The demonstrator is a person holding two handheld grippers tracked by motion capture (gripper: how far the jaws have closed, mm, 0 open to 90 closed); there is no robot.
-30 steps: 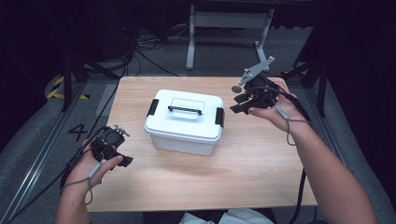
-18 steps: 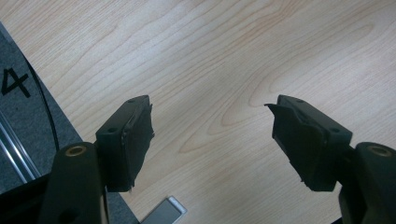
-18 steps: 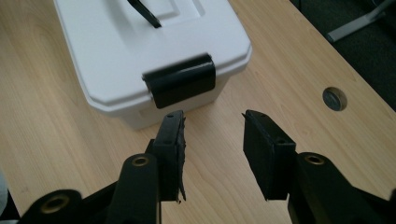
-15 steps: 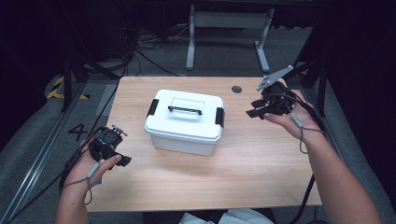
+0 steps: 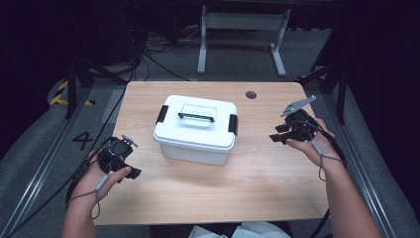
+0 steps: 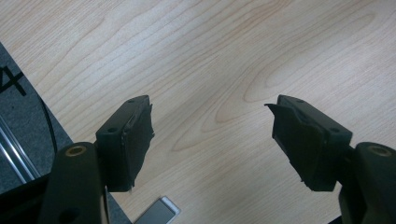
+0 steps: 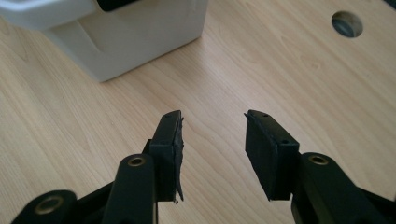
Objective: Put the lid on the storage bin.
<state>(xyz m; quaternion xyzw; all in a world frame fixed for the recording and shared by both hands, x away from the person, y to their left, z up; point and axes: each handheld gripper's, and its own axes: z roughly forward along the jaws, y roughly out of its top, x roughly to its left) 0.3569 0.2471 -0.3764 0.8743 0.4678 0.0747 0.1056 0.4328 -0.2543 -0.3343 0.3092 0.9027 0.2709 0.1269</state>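
- Box [image 5: 196, 130], white, lid on, sits mid-tabletop [image 5: 257, 183], a little toward the far edge. Dark handle [image 5: 196, 116] lies flat across the lid; a black latch [image 5: 161, 114] on the left end, another on the right end [image 5: 233, 123].
- My left tongs [image 5: 130, 171] at the near-left corner of the tabletop, well apart from the box, held in my left hand [image 5: 91, 181]. Jaws wide open, nothing between them; in the left gripper view only bare wood grain lies past the left tongs [image 6: 212, 135].
- Same view: tabletop edge runs down the left side, grey floor [image 6: 18, 116] beyond it with a painted mark.
- My right tongs [image 5: 277, 134] on the right side of the tabletop, near the box's right end but not touching. Right hand [image 5: 312, 146] wraps the grip; grey plate [image 5: 298, 105] sticks up on top.
- Right gripper view: right tongs [image 7: 212, 140] partly open, a narrower gap than the left pair, empty. Box corner [image 7: 126, 37] stands ahead and to the left, apart from the jaws.
- Round hole [image 5: 251, 94] in the tabletop near the far edge; it also shows at upper right in the right gripper view [image 7: 347, 24].
- Cables trail from both tongs along my forearms.
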